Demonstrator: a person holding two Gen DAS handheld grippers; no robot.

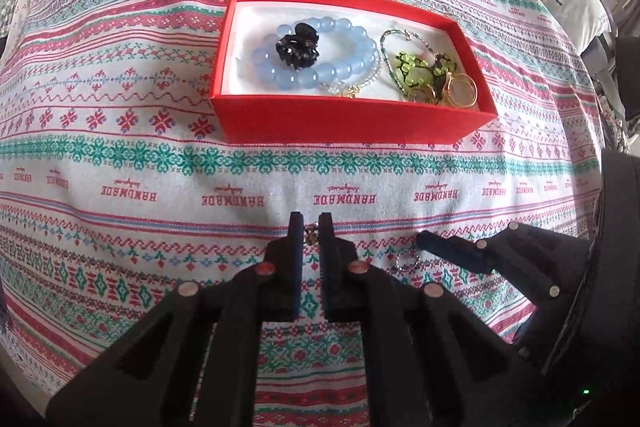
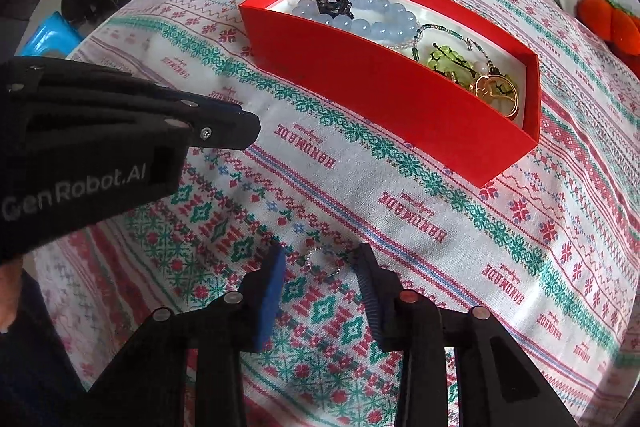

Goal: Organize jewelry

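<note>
The left claw [image 1: 310, 227], low in the frame, is pinching a tiny gold charm [image 1: 311, 233]; it could be slipping out. The right claw [image 2: 322, 259] is standing open around a small silver ring [image 2: 320, 261] and could be snagging the patterned cloth [image 2: 460, 227]. Higher up, the red cardboard box [image 1: 352, 121] is holding beads. Soft toys are lying behind.

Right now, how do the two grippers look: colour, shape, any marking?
Both are matte black plastic, with ribbed, angular frames and small round pins along the arms. The left gripper has straight black fingers. The right gripper has blue ribbed pads on its fingers. The left gripper's side carries pale "GenRobot.AI" lettering.
</note>
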